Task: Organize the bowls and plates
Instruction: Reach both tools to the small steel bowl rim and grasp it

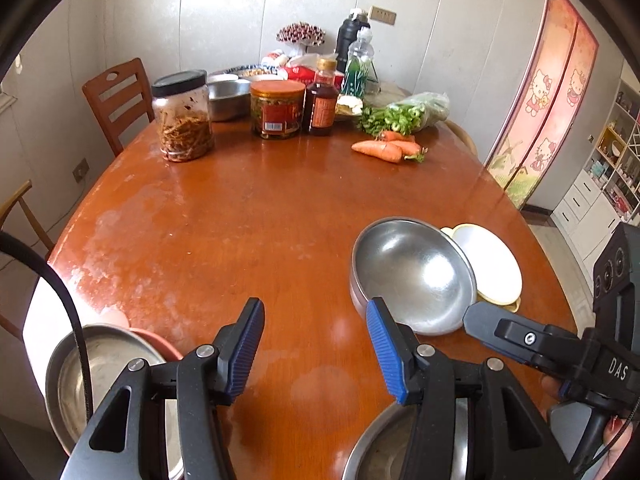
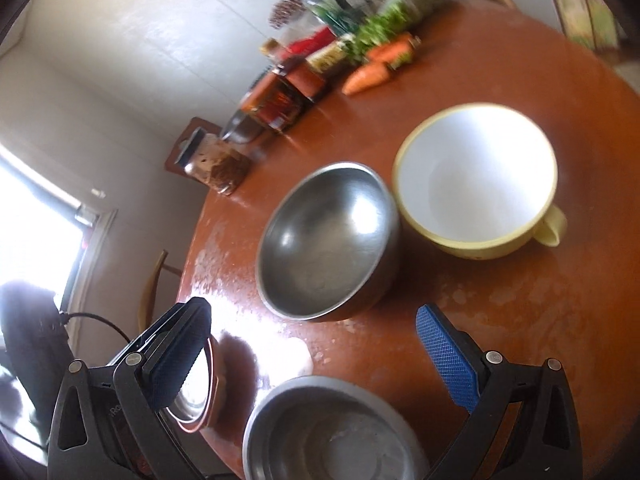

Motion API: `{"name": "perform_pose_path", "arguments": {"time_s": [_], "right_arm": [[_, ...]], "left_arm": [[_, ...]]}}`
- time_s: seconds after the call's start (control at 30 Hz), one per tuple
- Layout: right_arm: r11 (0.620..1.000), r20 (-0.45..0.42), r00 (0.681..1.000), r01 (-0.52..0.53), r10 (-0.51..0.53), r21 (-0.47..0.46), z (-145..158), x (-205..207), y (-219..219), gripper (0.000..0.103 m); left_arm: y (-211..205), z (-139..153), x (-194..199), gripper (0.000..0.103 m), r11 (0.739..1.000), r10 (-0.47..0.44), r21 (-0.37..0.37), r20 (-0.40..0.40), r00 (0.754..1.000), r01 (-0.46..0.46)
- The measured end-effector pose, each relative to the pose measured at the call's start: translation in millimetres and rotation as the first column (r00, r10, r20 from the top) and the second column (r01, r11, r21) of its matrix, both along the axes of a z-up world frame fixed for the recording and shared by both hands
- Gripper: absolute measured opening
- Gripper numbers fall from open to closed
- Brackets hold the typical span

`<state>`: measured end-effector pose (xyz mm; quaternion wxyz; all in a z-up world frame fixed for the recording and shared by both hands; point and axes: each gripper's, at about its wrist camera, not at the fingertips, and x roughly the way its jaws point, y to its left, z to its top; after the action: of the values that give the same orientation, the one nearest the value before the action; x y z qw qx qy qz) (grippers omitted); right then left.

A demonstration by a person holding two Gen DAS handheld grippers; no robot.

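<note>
Both claws, left (image 1: 316, 350) and right (image 2: 316, 354), gape empty. The steel bowl (image 2: 328, 240) touches the cup (image 2: 476, 184) near the worktop's (image 2: 520, 300) right edge. A clumsy grab could knock the cup.

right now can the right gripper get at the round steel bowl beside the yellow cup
Probably yes: the right gripper is open and empty, the round steel bowl sits just ahead, and only bare table lies between them.

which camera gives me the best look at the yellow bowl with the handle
The right wrist view. There the yellow bowl shows whole: white inside, yellow rim, handle on its right side, standing beside the steel bowl. In the left wrist view the steel bowl hides most of it, leaving only part of the rim and inside.
</note>
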<state>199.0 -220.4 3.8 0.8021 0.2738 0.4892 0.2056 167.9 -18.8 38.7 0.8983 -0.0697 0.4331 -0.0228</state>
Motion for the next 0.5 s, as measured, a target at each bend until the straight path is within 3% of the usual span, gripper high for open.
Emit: {"name": "perform_pose_path", "arguments": {"time_s": [0.13, 0.5], "right_arm": [[1.000, -0.056, 0.998, -0.007, 0.007, 0.009, -8, 11, -2, 0.103], [0.999, -0.053, 0.998, -0.030, 0.029, -0.016, -13, 23, 2, 0.101]], "left_arm": [[-5, -4, 13, 0.053, 1.000, -0.014, 0.002, -0.022, 1.000, 0.014], [-15, -15, 42, 0.053, 0.999, -0.036, 0.024, -0.075, 0.996, 0.038]]}}
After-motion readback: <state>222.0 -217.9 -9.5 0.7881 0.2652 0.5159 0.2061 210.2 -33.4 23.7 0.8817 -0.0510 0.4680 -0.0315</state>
